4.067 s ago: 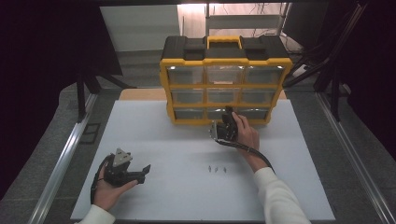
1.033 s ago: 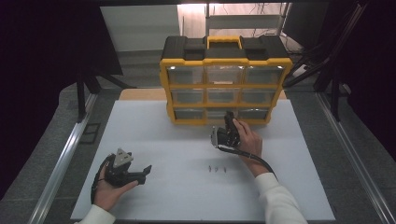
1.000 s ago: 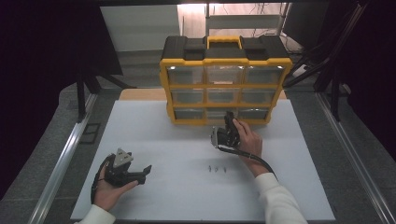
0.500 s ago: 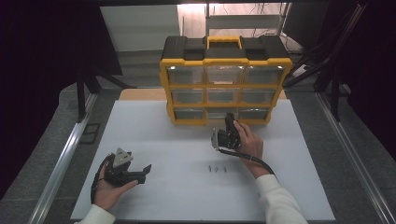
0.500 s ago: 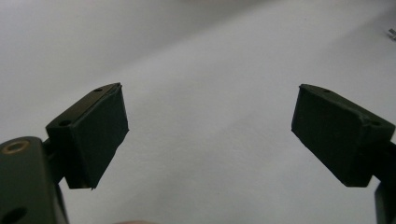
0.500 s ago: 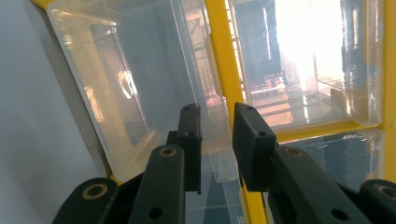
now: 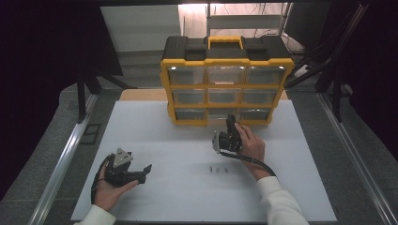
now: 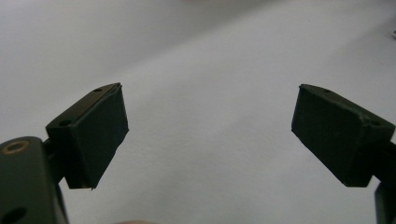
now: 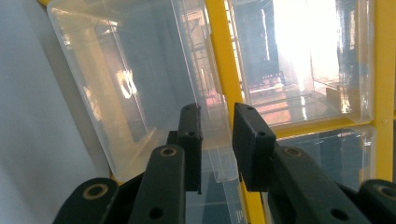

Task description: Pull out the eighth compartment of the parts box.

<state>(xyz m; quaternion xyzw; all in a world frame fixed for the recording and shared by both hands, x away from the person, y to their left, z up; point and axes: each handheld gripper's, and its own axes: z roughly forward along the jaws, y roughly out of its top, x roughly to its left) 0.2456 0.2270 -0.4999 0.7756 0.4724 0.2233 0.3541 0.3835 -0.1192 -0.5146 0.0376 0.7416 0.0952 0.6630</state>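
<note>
A lab or test bench, it seems: a white table (image 7: 187, 197) set inside a metal frame (image 7: 65, 159), dark curtains (image 7: 47, 70) at left and right, cables and shelving (image 7: 248, 18) at the far side, and a yellow parts organiser (image 7: 226, 84) standing on the table.

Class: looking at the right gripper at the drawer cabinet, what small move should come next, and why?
Probably pull straight back. The right gripper has its jaws around the clear handle lip of the bottom middle drawer of the cabinet, and the drawer looks barely out, so drawing it out seems to be the next step.
</note>
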